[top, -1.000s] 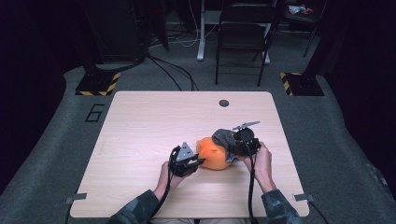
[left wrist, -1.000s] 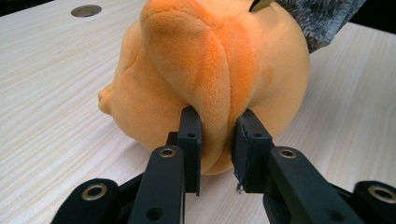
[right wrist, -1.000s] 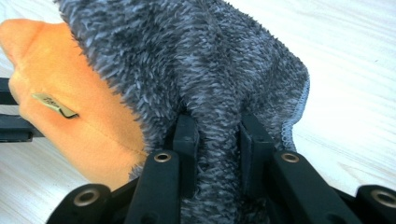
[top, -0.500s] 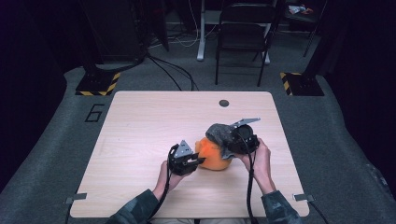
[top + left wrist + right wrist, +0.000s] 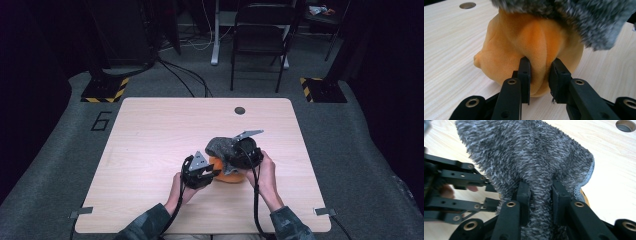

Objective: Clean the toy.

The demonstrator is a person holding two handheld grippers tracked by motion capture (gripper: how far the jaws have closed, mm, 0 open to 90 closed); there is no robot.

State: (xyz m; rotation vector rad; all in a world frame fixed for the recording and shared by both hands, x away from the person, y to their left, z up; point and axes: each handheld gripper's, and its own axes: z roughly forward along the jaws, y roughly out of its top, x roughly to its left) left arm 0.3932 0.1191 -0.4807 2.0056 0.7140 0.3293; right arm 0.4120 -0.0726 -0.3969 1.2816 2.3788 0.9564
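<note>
Plush ball [image 5: 231,175] sits on the table [image 5: 150,130], right of centre, toward the near edge. Fuzzy cloth [image 5: 223,146] lies over its far side, draping toward the far edge. Left hand-held gripper [image 5: 212,173] is just left of the ball, jaws pinching a fold of it. Right hand-held gripper [image 5: 235,157] is at the ball's right and far side, jaws clamped on the cloth. Cable hole [image 5: 240,110] is near the far edge, right of centre, well apart from the ball. Chair [image 5: 260,40] stands on the floor beyond the far edge.
</note>
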